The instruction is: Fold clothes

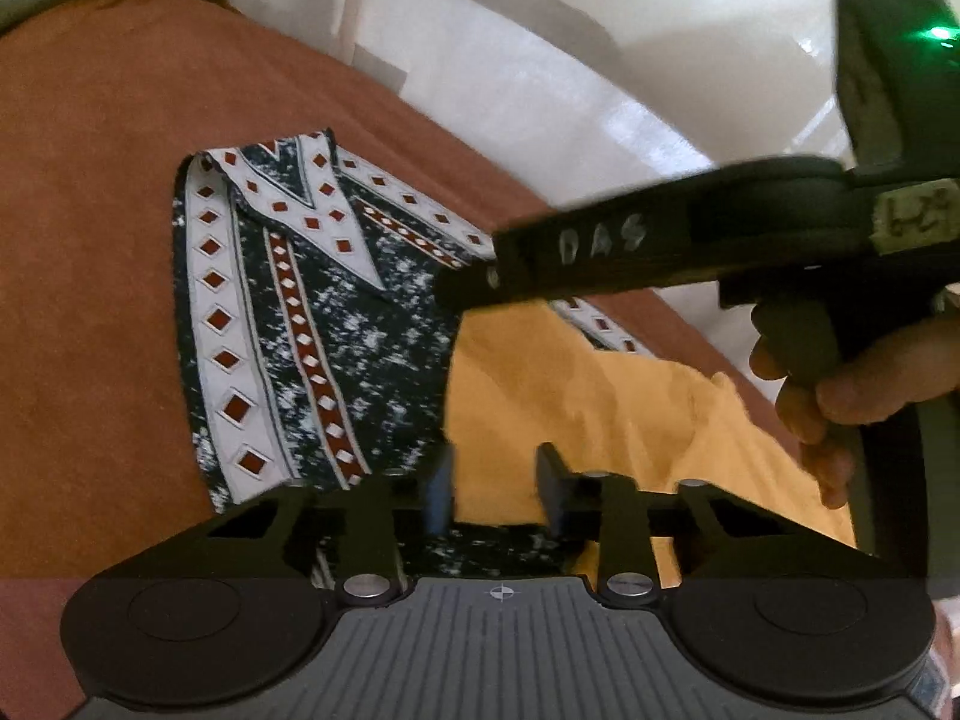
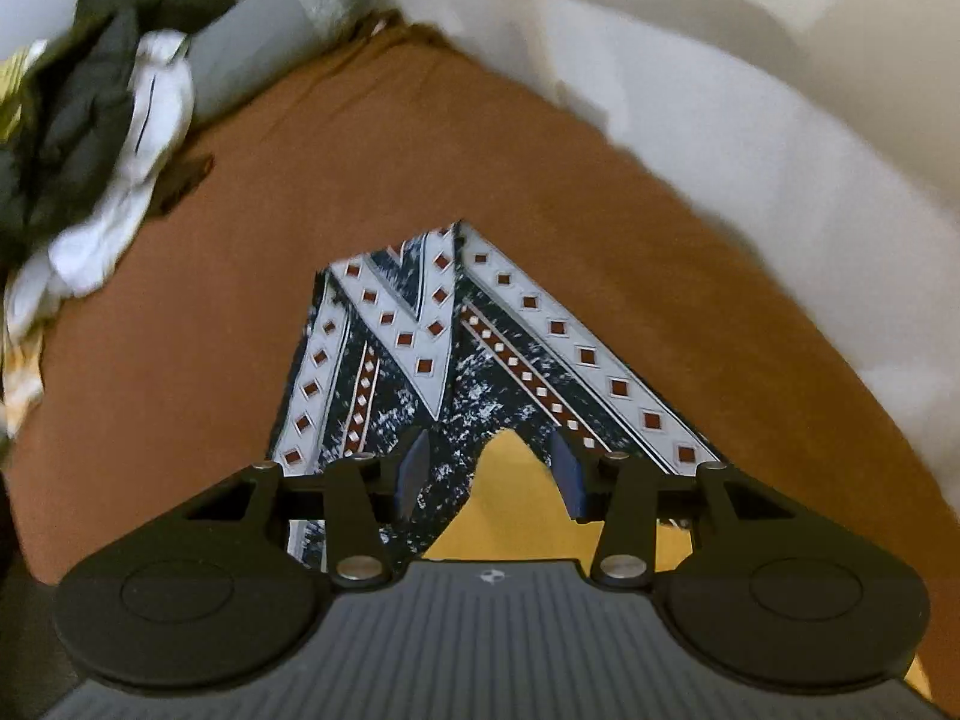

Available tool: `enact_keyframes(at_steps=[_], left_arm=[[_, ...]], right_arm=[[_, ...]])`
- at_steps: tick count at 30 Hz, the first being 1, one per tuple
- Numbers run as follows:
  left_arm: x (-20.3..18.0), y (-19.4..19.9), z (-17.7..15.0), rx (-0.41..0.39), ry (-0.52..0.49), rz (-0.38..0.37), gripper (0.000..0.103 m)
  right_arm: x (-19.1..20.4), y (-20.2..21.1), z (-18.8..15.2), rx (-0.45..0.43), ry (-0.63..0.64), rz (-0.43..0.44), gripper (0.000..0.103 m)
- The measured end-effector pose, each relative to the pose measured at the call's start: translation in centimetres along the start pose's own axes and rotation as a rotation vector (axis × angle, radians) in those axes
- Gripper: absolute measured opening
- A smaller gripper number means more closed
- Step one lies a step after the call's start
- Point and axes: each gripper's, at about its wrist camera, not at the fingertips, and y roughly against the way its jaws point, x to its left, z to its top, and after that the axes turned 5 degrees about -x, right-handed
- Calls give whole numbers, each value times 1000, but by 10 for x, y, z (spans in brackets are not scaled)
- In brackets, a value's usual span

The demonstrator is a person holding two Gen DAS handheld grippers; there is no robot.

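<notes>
Both grippers — left gripper point(image 1: 495, 483), right gripper point(image 2: 489, 474) — stand spread over the patterned cloth point(image 1: 312, 324), pinching nothing.

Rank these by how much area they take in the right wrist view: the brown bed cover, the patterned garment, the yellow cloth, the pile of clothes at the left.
1. brown bed cover
2. pile of clothes and patterned garment: alike, not ranked; the garment is partly hidden
3. yellow cloth, mostly hidden by the claw
</notes>
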Motion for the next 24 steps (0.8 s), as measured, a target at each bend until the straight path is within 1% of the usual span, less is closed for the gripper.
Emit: enact_keyframes(at_steps=[1,2,4,7,10,12,14,16,17,19,21,23,24], left_arm=[[1,0,0,1,-8,11,0],[2,0,1,-2,-11,20,0],[2,4,4,-21,-15,29,0],[-6,18,11,-73,-42,28,0],[-29,36,16,-119,-88,-7,0],[-48,47,16,-141,-132,-51,0],[-69,53,13,-146,-192,-97,0],[-91,50,7,-127,-259,-139,0],[-101,46,2,-114,-299,-154,0],[-115,37,-11,-65,-350,-185,0],[-126,26,-24,-8,-394,-213,0],[-134,12,-35,45,-442,-219,0],[-136,5,-39,72,-460,-223,2]], right_arm=[[0,-4,0,17,4,4,17],[-1,-7,0,33,7,6,4],[-6,-3,0,-8,-13,14,4],[-18,17,-2,-94,-63,59,4],[-37,45,-9,-185,-130,112,4],[-52,66,-15,-249,-185,150,4],[-66,90,-27,-307,-218,163,4],[-82,110,-44,-352,-256,162,4],[-89,116,-55,-360,-277,157,4],[-105,128,-77,-373,-320,145,4],[-117,134,-103,-358,-369,119,4],[-126,134,-126,-324,-416,78,4],[-129,132,-136,-301,-439,56,6]])
